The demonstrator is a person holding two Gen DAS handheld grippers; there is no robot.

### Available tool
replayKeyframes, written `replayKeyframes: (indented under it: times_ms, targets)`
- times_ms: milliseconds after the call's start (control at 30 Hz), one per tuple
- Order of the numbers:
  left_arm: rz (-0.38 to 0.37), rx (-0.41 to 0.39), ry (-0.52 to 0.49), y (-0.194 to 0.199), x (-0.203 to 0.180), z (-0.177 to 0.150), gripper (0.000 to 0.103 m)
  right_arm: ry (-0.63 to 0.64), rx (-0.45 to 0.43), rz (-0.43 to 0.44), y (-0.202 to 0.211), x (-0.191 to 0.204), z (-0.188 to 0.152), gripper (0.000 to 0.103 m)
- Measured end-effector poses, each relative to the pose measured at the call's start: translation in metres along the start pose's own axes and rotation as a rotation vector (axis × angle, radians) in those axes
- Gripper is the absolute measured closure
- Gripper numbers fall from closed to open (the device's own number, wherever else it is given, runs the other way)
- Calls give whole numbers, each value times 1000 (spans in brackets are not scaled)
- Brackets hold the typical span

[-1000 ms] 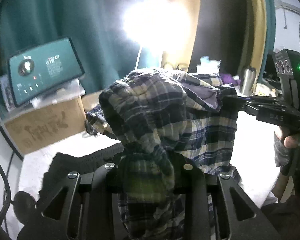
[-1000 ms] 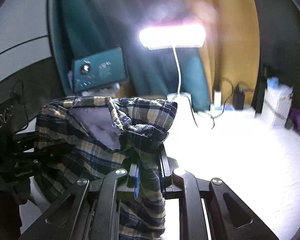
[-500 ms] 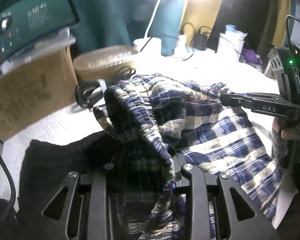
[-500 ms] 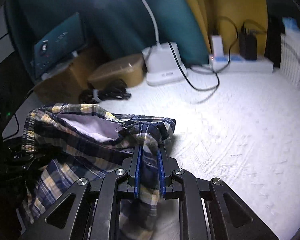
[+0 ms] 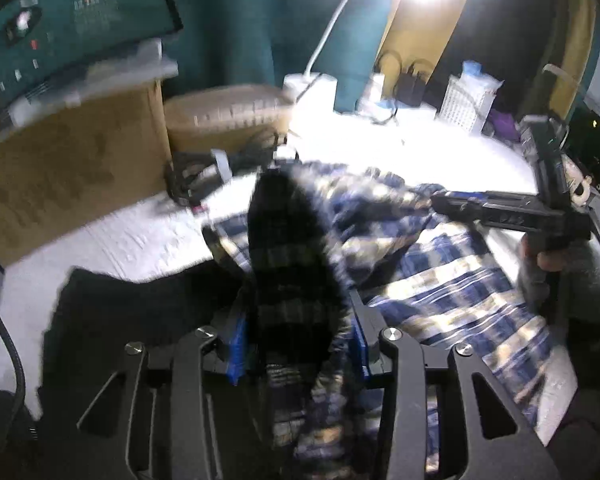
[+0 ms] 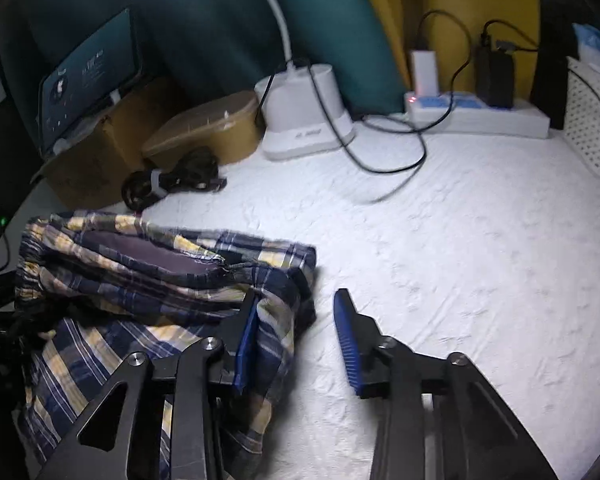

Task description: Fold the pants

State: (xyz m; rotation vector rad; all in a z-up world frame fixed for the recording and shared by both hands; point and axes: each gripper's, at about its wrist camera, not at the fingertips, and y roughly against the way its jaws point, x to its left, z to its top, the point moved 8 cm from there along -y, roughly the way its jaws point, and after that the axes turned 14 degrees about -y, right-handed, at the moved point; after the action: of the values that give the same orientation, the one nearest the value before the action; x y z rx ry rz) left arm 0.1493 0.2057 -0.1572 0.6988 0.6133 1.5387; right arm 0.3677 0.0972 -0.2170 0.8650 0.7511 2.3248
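Down low, one pair of plaid pants (image 6: 152,280) lies crumpled on the white textured bedcover (image 6: 460,260), lower left of frame. One left gripper (image 5: 296,344) clamps the cloth; one right gripper (image 6: 296,344) stands spread, cloth against one pad. Farther back: one lamp base (image 6: 304,116), one power strip (image 6: 480,116), two cardboard boxes (image 6: 96,152).

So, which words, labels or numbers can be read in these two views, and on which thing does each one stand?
No text is clear enough to quote.
Teal box: white print and a round logo, too small and blurred to read.
Cardboard box: dark print, blurred by motion.
Lamp base: a small grey mark on the front, too small to read.
Right claw: a faint marking on its body, blurred.
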Motion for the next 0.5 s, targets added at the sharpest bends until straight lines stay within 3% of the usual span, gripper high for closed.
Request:
replayKeyframes:
  times_ms: [200, 267, 400, 500]
  targets:
    - [29, -74, -22, 22, 3, 26, 59, 12, -34, -14, 11, 0, 9, 56]
    - [64, -50, -24, 10, 11, 29, 59, 10, -45, -9, 16, 0, 11, 56]
    - [145, 29, -5, -24, 32, 22, 59, 27, -22, -31, 11, -5, 9, 38]
    - [173, 63, -16, -39, 42, 13, 53, 42, 8, -42, 3, -7, 2, 38]
